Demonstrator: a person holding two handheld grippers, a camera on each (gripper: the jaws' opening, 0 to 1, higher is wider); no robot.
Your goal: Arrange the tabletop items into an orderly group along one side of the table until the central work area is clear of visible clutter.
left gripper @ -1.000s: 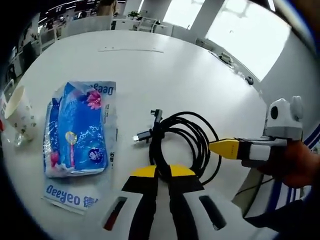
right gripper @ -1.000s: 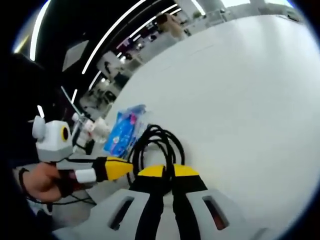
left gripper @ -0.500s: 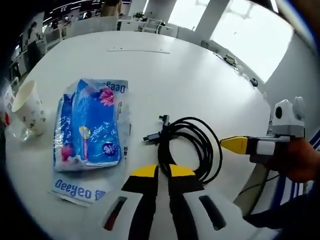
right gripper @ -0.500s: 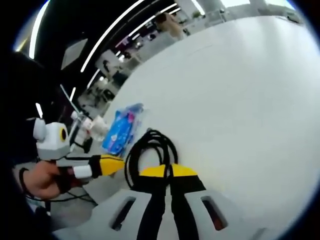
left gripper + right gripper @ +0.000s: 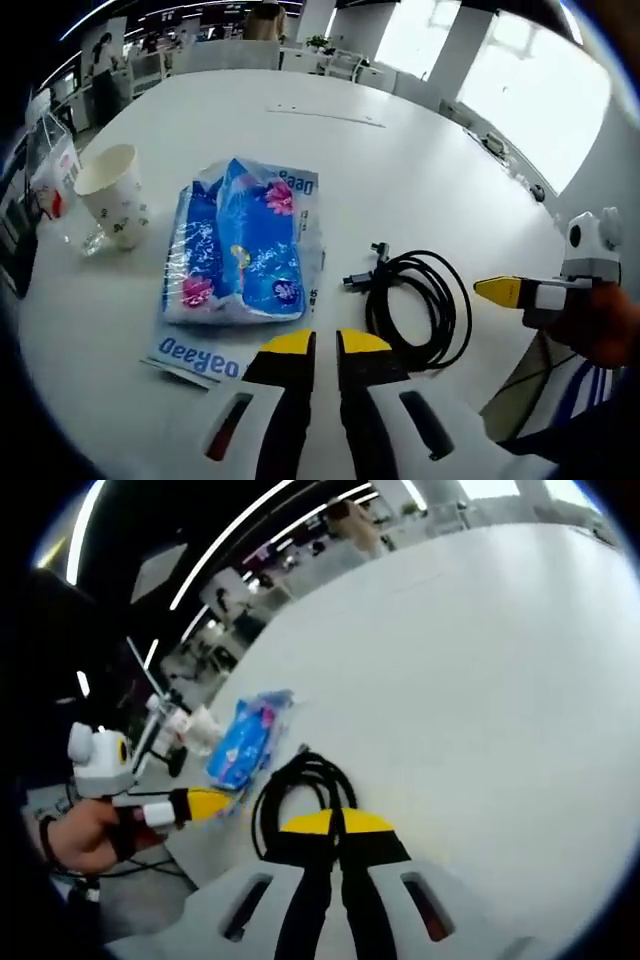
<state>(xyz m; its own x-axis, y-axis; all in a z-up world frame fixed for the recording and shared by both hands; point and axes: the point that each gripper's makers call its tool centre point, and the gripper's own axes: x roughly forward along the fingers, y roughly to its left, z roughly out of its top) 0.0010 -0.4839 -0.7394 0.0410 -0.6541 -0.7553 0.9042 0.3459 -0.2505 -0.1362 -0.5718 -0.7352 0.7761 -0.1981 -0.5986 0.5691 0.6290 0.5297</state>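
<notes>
A coiled black cable [image 5: 415, 310] lies on the white round table [image 5: 330, 170], just right of my left gripper [image 5: 326, 345], whose jaws stand shut with nothing in them. Left of the cable is a blue tissue pack [image 5: 240, 255], and past it a paper cup [image 5: 112, 195]. My right gripper [image 5: 497, 290] comes in from the right, a hand [image 5: 600, 320] holding it, its tip a little apart from the coil. In the right gripper view my right gripper [image 5: 333, 823] is shut and the cable [image 5: 300, 785] loops just ahead of it. The tissue pack [image 5: 245, 742] and the left gripper [image 5: 205, 803] sit to the left.
A clear plastic bag with red print [image 5: 50, 170] lies at the table's left edge beside the cup. The wide far half of the table [image 5: 480, 660] is bare white. Office desks and chairs stand beyond it.
The left gripper view has swung left, so the cable now sits right of my jaws instead of at their tips. The right gripper has drawn slightly back from the coil.
</notes>
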